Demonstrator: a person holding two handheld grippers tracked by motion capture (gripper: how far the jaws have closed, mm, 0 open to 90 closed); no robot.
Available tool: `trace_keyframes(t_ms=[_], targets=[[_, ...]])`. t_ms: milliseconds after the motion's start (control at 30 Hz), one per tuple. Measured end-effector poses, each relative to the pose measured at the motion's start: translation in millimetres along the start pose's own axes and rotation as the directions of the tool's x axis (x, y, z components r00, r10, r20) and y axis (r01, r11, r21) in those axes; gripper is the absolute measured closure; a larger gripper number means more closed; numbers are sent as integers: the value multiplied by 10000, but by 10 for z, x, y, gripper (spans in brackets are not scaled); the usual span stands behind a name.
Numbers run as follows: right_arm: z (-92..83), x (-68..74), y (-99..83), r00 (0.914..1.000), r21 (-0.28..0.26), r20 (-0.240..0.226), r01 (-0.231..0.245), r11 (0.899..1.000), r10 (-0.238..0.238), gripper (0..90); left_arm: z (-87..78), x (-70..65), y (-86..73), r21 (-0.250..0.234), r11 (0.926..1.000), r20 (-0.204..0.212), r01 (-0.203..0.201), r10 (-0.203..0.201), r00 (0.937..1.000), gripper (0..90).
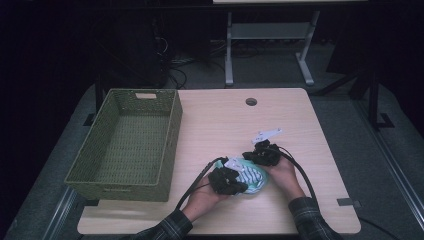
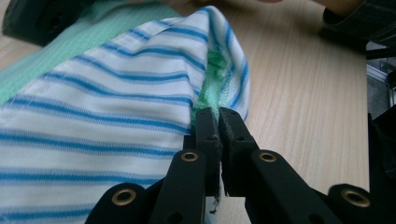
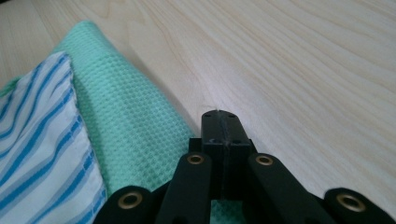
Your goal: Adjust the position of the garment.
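- At the far left I saw the green woven basket [image 1: 125, 142] standing on the counter [image 1: 280, 115], well apart from the cloths.
- My left tool [image 2: 218, 119] had its jaws together, pinching the edge of the blue-striped white cloth [image 2: 107, 107] where it lay over the mint-green waffle cloth [image 3: 126, 116].
- Both cloths sat bunched near the counter's front edge, between my two hands.
- My right tool [image 3: 220, 116] had its jaws pressed together at the green cloth's edge; I could not tell whether fabric was caught between them.
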State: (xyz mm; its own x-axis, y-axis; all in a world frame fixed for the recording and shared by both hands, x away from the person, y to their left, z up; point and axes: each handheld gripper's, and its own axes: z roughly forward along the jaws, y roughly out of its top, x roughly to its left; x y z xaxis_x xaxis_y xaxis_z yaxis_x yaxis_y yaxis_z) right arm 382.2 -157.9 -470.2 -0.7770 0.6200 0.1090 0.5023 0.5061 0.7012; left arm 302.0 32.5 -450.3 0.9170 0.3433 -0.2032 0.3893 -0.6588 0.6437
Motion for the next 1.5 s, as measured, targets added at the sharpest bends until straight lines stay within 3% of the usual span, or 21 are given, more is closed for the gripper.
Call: trace_keyframes(t_ms=[133,500,700,800,1133,1500], targets=[[-61,-21,-53,9999,126,39,-129,9998,128,899,-39,15,-28,196,9995,-250,-235,240,9994,865],[-212,3,-154,10000,194,-37,8,9998,-7,899,-182,118,-154,220,9998,-765,8,9,9971,863],[-281,41,-236,9998,246,-204,29,9997,-24,899,-262,184,-197,405,9991,-1253,-115,165,9920,857],[-322,83,-274,9996,157,-244,113,9998,-109,899,-282,215,-211,317,9995,-1410,14,31,9900,858],[-435,214,-425,9985,48,-539,98,9999,-96,899,-297,332,-173,488,9987,-1803,-150,236,9833,868],[-554,347,-557,9967,-124,-795,165,9998,-174,899,-212,482,-41,401,9992,-2057,-47,128,9785,874]])
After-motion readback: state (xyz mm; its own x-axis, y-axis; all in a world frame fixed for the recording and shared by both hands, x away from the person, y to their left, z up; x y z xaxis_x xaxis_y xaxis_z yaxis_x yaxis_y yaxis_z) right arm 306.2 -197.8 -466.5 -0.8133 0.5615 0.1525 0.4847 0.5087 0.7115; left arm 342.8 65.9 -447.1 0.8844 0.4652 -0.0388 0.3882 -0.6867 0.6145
